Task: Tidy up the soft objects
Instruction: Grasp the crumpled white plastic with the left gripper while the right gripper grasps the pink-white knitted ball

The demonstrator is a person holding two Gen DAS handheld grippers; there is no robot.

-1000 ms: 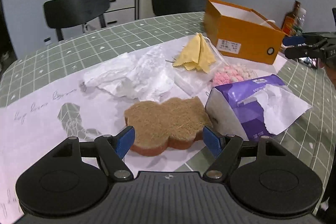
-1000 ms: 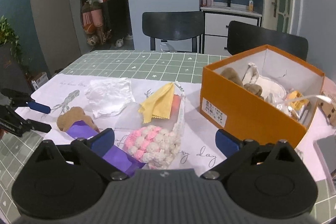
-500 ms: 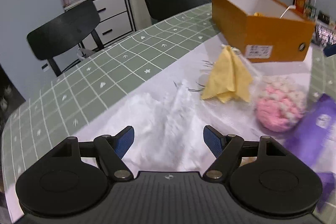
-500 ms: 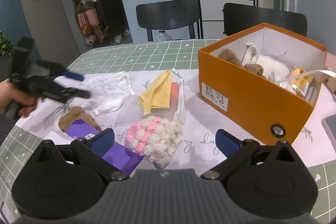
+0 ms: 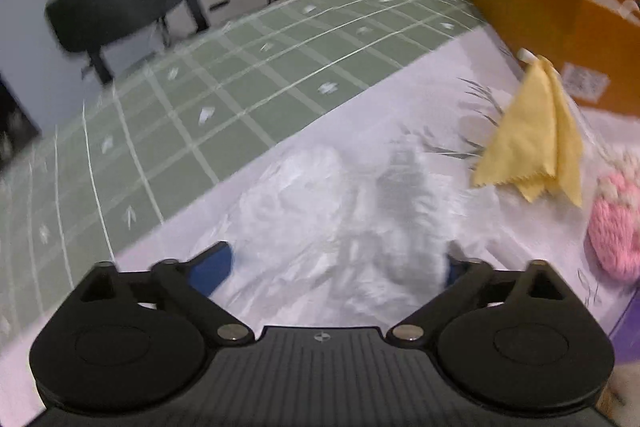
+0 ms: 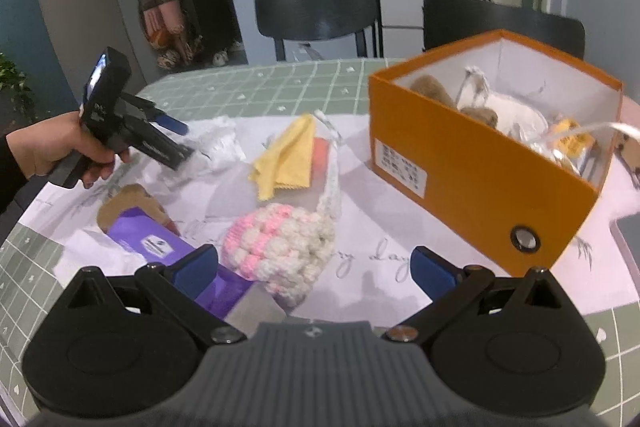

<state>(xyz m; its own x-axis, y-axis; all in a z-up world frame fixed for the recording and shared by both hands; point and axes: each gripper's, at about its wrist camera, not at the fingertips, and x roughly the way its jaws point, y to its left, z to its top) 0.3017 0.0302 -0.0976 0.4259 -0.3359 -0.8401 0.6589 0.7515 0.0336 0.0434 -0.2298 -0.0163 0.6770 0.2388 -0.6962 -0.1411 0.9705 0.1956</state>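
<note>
A crumpled white plastic bag (image 5: pixel 340 211) lies on the pale cloth, between the fingers of my left gripper (image 5: pixel 332 263). Its jaws are opening wide, and the pads do not press on the bag, which hides most of the right fingertip. The right wrist view shows that left gripper (image 6: pixel 180 143) in a person's hand (image 6: pixel 52 151), pointing down at the bag (image 6: pixel 218 143). My right gripper (image 6: pixel 316 271) is open and empty, hovering just short of a pink-and-white crochet pouch (image 6: pixel 280 247). A yellow cloth (image 6: pixel 286 159) lies beyond it.
An open orange box (image 6: pixel 460 163) with soft items inside stands at the right. A purple tissue pack (image 6: pixel 160 243) and a brown sponge (image 6: pixel 132 203) lie at the left. Black chairs (image 6: pixel 320 11) stand behind the green checked table (image 5: pixel 240 75).
My left gripper moved from over the brown sponge to the white plastic bag, came down onto it, and its jaws widened. The right gripper barely shifted.
</note>
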